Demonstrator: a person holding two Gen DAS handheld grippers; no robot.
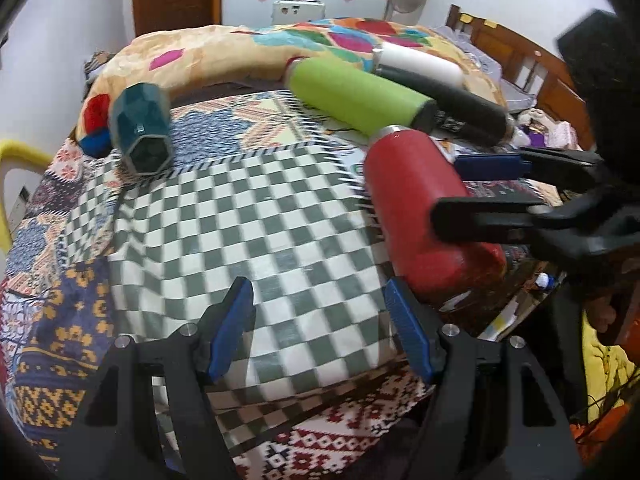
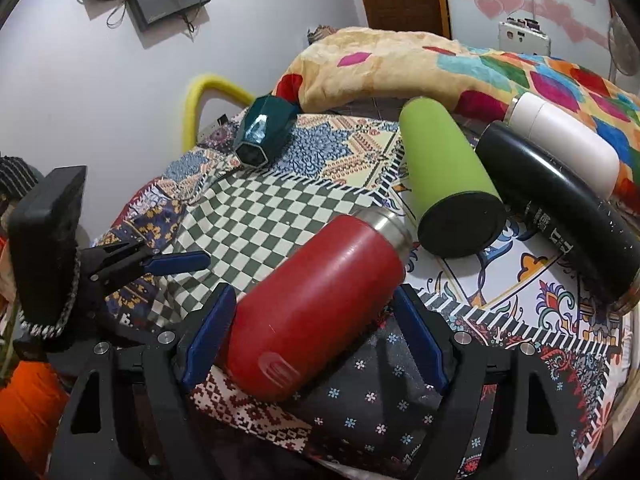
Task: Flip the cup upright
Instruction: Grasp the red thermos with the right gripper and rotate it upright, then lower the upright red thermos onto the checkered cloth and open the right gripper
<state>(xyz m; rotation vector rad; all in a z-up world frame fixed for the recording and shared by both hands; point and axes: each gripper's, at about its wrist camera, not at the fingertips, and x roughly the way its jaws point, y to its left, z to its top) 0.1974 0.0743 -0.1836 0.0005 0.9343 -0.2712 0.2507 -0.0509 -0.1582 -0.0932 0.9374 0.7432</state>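
**Ana:** Bedroom setting: what does the left wrist view show?

**Ben:** Patchwork cloth with a green-and-white checked panel covers the bed [image 1: 280, 208]. The left gripper [image 1: 320, 328] has its blue-padded fingers spread wide over the checks, with nothing between them. Ahead of the right-hand finger and just beside it lies the red cup [image 1: 420, 208], on its side, steel rim pointing away. The right gripper [image 1: 472, 188] comes in from the right with one finger on each side of the red body; whether they press on it I cannot tell. Beyond that lie a green bottle [image 1: 352, 92], a black bottle [image 1: 460, 108] and a white bottle [image 1: 420, 64], all on their sides. Far ahead of the left-hand finger a teal faceted cup [image 1: 140, 128] also lies tipped over. A floral blanket [image 1: 224, 52] is bunched behind everything.

**Ana:** And the right wrist view?

**Ben:** Here the right gripper [image 2: 316, 336] is spread wide, and the red cup [image 2: 320, 300] lies between its fingers, base nearest the camera, touching or nearly touching the left-hand finger [image 2: 208, 336], with a gap to the right-hand one. The green bottle [image 2: 444, 176] and black bottle [image 2: 560, 208] lie ahead and to the right. The left gripper [image 2: 176, 262] shows at the far left.
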